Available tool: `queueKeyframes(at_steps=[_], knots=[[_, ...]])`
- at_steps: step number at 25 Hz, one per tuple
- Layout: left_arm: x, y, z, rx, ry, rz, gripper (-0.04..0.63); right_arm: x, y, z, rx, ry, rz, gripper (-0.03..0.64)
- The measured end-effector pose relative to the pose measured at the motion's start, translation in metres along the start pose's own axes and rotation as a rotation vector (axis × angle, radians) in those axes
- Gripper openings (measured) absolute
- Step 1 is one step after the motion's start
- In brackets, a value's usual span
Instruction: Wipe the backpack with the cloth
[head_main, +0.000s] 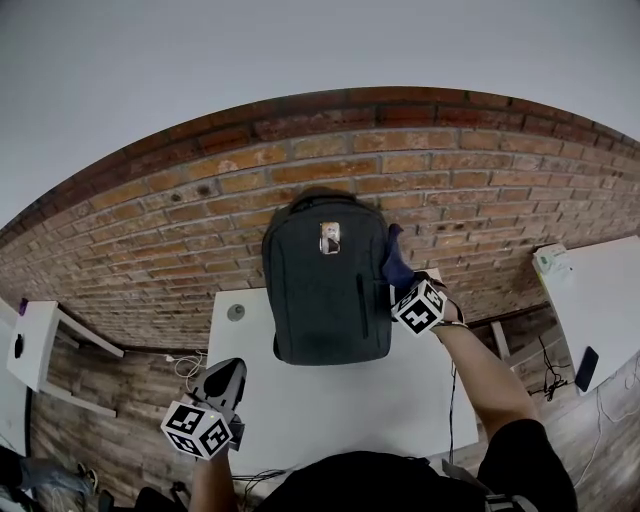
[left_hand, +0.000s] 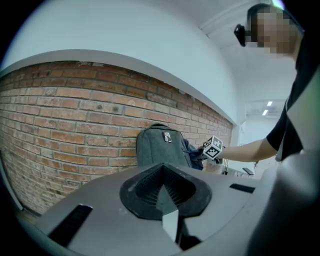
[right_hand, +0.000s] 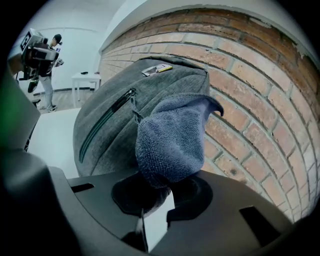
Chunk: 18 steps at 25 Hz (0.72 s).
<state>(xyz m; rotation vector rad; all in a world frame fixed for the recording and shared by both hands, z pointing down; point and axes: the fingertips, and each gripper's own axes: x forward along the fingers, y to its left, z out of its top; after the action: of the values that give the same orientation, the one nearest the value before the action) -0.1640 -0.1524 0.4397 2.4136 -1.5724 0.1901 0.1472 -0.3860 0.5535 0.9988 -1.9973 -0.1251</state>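
Grey backpack (head_main: 325, 280) upright at the far edge of the white surface (head_main: 330, 410), against the brick wall (head_main: 180, 230). Right gripper (right_hand: 155, 195): fingers (right_hand: 192, 192) clamped on the blue cloth (right_hand: 172, 140), at the backpack's right side. Left gripper (left_hand: 162, 192): fingers together, empty, by the near left edge.

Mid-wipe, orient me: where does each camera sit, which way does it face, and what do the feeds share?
Head view: on the person's head, looking steeply down at the backpack on the white table by the brick wall; right forearm, left gripper, right gripper show.
Left gripper view: at the table's near-left corner, facing the backpack past its jaws; person's arm, torso at right.
Right gripper view: beside the backpack, facing the cloth in its jaws.
Shared: backpack and wall in all.
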Motion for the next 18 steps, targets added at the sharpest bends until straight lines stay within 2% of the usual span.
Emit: queueKeyframes(at_steps=[18], knots=[[0.008,-0.002,0.001,-0.008,-0.014,-0.046,-0.005,0.004,0.101,-0.085,0.066,0.123,0.122,0.064]])
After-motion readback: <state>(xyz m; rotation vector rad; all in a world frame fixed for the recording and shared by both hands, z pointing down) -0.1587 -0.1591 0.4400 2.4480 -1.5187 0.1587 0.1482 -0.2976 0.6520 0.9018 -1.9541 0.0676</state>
